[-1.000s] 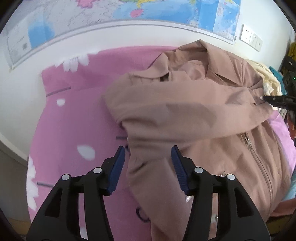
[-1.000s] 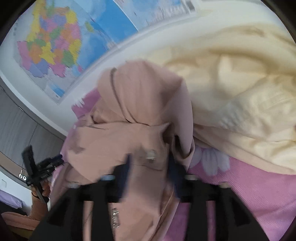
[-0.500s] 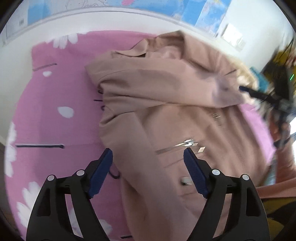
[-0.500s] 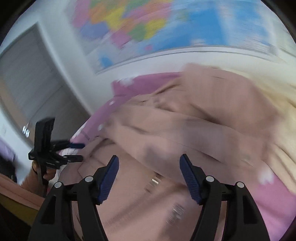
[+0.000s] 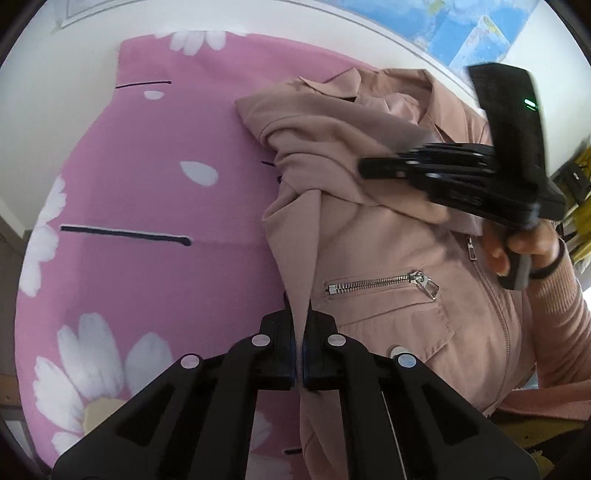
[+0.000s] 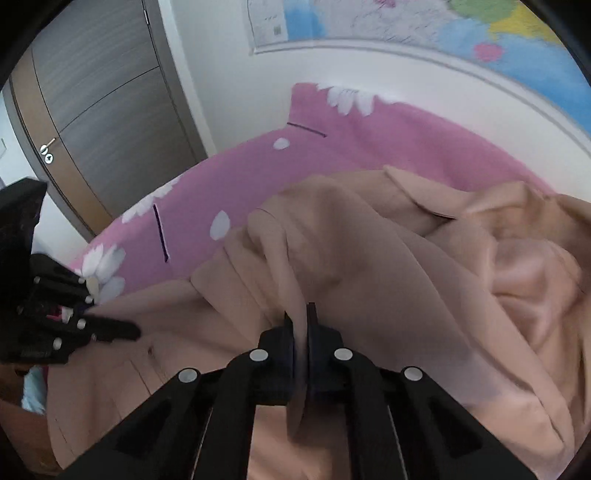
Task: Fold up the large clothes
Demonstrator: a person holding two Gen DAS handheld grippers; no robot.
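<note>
One pink zip-up jacket [image 5: 388, 236] lies on the pink daisy-print bedspread [image 5: 155, 206], filling the right half of the left wrist view, its long axis running from the collar at upper right down to the hem at the bottom, one sleeve folded across the chest. Two grippers work it. The left gripper [image 5: 299, 332], wide apart half a second ago, now pinches the jacket's left front edge. The right gripper [image 6: 300, 332], also open then, is clamped on a sleeve fold.

The jacket [image 5: 369, 236] lies on the bedspread [image 5: 166, 206] — probably toward its right side — below the wall map [image 6: 424, 26].
</note>
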